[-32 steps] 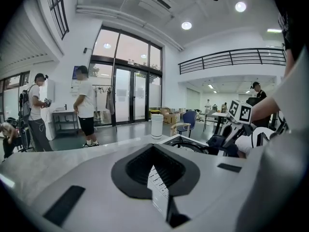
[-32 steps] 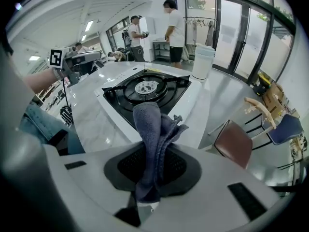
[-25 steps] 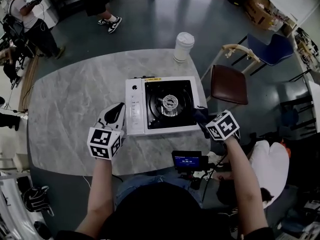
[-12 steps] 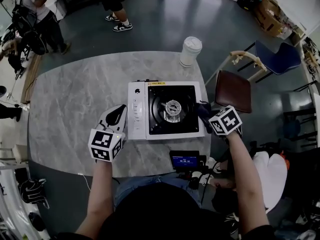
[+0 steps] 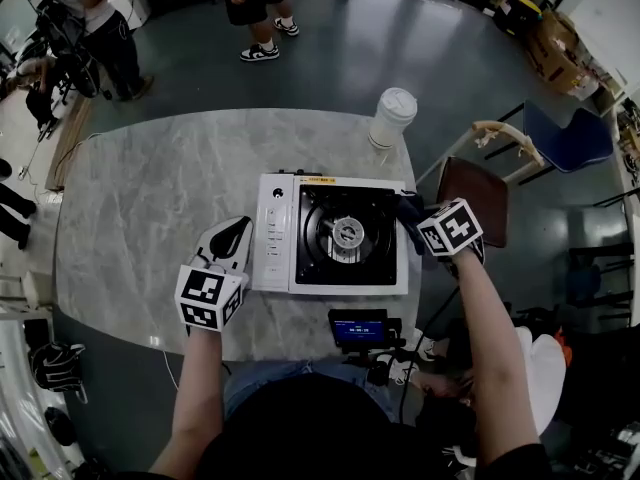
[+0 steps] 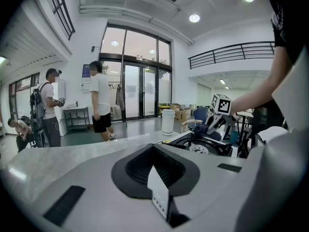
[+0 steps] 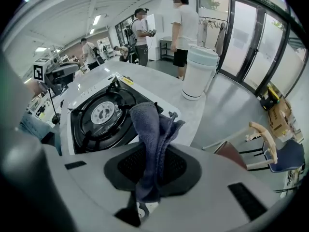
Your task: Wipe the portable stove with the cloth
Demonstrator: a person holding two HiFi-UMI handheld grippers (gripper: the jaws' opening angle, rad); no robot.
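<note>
The white portable stove (image 5: 273,236) with a black burner well (image 5: 346,234) sits on the grey marble table (image 5: 150,208). My right gripper (image 5: 412,216) is shut on a dark blue cloth (image 7: 150,134) and holds it at the stove's right edge, near the far corner. From the right gripper view the cloth hangs bunched between the jaws above the stove (image 7: 101,114). My left gripper (image 5: 231,238) rests on the table just left of the stove's control panel, its jaws shut with nothing in them. The left gripper view shows the stove (image 6: 200,146) and the right gripper (image 6: 219,111) beyond.
A white lidded cup (image 5: 392,116) stands on the table behind the stove. A brown chair (image 5: 478,188) is off the table's right side, and a small screen (image 5: 358,326) is mounted at the near edge. People (image 5: 255,8) stand on the floor beyond.
My right gripper has carried the cloth along the stove's right edge, from the near corner toward the far one. The left gripper has stayed beside the control panel.
</note>
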